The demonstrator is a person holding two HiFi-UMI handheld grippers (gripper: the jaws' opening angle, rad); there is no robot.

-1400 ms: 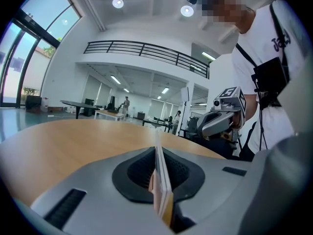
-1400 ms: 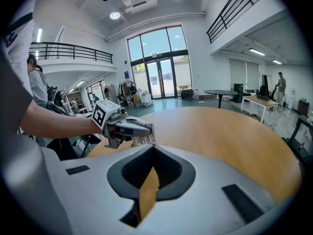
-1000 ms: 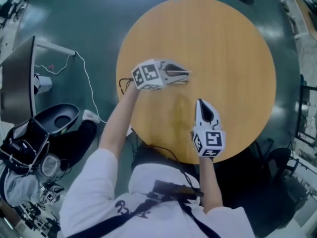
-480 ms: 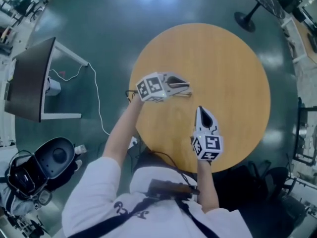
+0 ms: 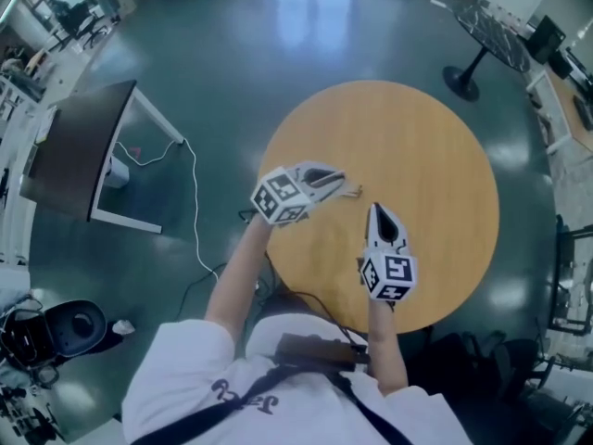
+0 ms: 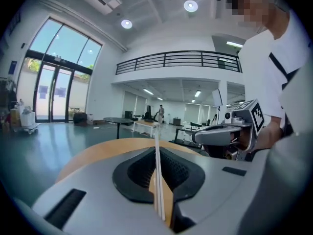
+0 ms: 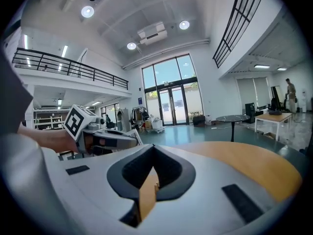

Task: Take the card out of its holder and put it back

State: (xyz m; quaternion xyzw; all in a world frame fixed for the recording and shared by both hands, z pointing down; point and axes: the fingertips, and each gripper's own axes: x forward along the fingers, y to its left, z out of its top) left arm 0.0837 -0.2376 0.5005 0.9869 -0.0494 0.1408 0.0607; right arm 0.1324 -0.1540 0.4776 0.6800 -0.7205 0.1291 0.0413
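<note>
Recessed round ceiling lamps (image 6: pixel 190 5) and tall glass doors (image 7: pixel 171 89) flood the hall; glossy dark-green floor (image 5: pixel 296 26) glares, fisheye edges bend.

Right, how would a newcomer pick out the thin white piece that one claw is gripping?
Find the round wooden table; two claws hang over its near side. The left claw, pointing sideways across the table, is shut on the thin white piece, seen edge-on in its grip. The right claw beside it is shut on nothing.

Round wooden table (image 5: pixel 417 156), glossy teal floor (image 5: pixel 278 44), tall glass doors (image 7: pixel 171 98), balcony railing (image 6: pixel 178 60), ceiling spotlights (image 6: pixel 190 5)
</note>
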